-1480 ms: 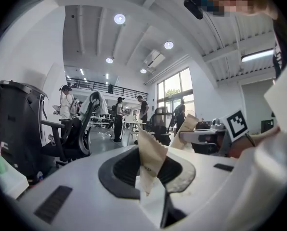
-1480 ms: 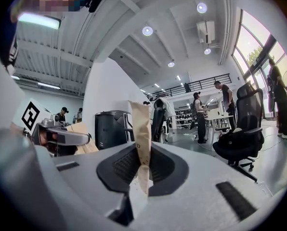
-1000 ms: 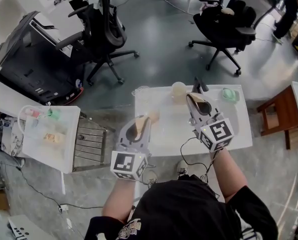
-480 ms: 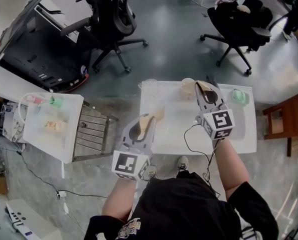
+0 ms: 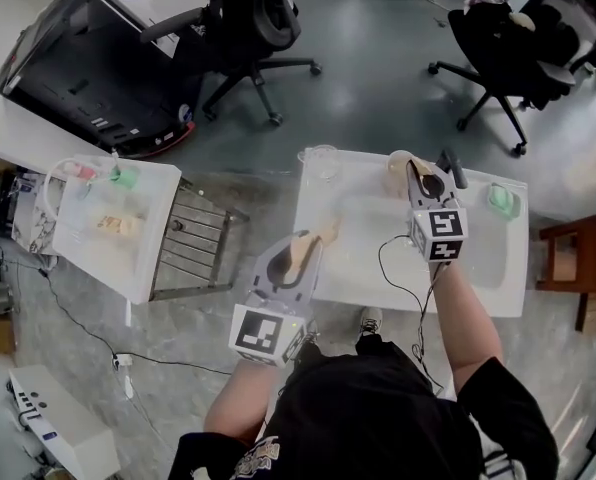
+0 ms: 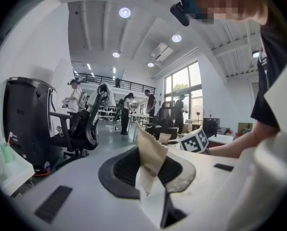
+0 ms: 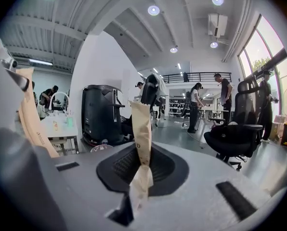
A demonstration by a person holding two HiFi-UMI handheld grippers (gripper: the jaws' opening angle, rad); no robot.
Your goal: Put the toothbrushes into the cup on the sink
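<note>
Grey floor open beyond far and side edges of white desk (image 5: 363, 268); metal rack (image 5: 190, 256) just beside left edge, black office chair (image 5: 246, 18) well apart. Left tongs (image 5: 314, 246) over near left corner of desk, pinching left paper-sleeved toothbrush (image 6: 150, 158), sleeve tilted up out of pads. Right tongs (image 5: 425, 176) just beside beige cup (image 5: 399, 166) near far edge, clamped on right paper-sleeved toothbrush (image 7: 142, 134), sleeve about upright. Both forearms stretched forward over near edge, marker cubes uppermost.

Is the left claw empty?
No, the left claw is clamped on a paper-wrapped toothbrush that sticks up between its jaws.
</note>
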